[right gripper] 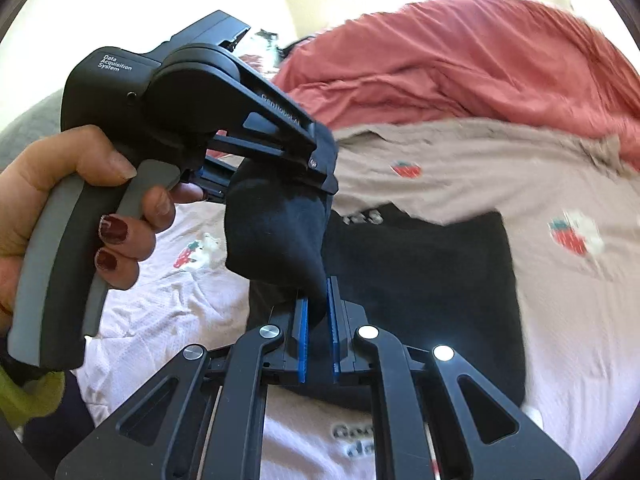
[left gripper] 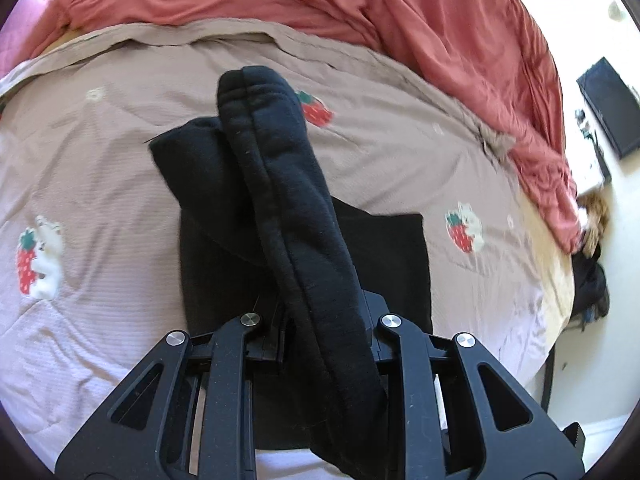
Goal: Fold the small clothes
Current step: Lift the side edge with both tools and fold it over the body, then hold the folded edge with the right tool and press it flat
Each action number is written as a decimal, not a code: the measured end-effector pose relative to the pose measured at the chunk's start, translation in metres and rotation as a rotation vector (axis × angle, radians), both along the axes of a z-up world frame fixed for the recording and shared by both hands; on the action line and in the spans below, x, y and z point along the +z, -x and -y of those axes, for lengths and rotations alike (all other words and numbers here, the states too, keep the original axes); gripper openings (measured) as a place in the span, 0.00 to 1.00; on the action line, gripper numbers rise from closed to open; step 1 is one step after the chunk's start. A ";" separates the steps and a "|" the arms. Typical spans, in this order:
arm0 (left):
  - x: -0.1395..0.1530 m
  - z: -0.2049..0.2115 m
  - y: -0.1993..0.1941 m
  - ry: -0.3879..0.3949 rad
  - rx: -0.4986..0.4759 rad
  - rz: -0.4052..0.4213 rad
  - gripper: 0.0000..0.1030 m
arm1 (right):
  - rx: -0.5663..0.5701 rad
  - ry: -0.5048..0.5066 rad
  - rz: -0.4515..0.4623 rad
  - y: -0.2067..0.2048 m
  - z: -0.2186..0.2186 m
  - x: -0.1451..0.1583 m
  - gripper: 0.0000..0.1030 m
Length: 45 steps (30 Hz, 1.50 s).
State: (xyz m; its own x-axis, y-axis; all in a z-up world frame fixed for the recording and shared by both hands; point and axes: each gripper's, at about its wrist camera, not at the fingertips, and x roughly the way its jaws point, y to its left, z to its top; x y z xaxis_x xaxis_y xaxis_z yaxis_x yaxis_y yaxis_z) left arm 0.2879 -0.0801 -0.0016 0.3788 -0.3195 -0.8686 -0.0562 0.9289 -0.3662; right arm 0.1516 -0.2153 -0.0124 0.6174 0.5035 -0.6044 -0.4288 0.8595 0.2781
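Both grippers are clamped on one lifted band of the black garment [left gripper: 296, 208]: the left gripper [left gripper: 324, 320] pinches its near end, while the right gripper [right gripper: 317, 312] nips the hanging tip between its blue pads [right gripper: 303, 340]. Its flat part lies on the strawberry-print bedspread [left gripper: 100, 152], with bare spread open left, right and far, up to the red blanket [left gripper: 360, 8] along the far edge.

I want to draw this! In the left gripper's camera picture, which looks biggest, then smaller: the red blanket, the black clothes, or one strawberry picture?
1. Red blanket, across the whole top.
2. Black garment; it looks nearly as big, but it sits close to the camera in the left gripper, so that's unsure.
3. Strawberry print, clearly smallest.
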 end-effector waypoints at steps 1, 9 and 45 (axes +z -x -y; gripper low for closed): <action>-0.003 0.008 -0.001 -0.009 -0.012 -0.005 0.15 | -0.013 -0.004 -0.010 0.001 0.007 -0.003 0.07; -0.028 0.060 -0.013 -0.070 -0.095 -0.047 0.24 | -0.163 -0.159 -0.212 -0.009 0.049 -0.035 0.07; -0.057 0.011 0.064 -0.264 -0.050 0.116 0.40 | -0.076 -0.176 -0.258 -0.083 0.084 -0.030 0.61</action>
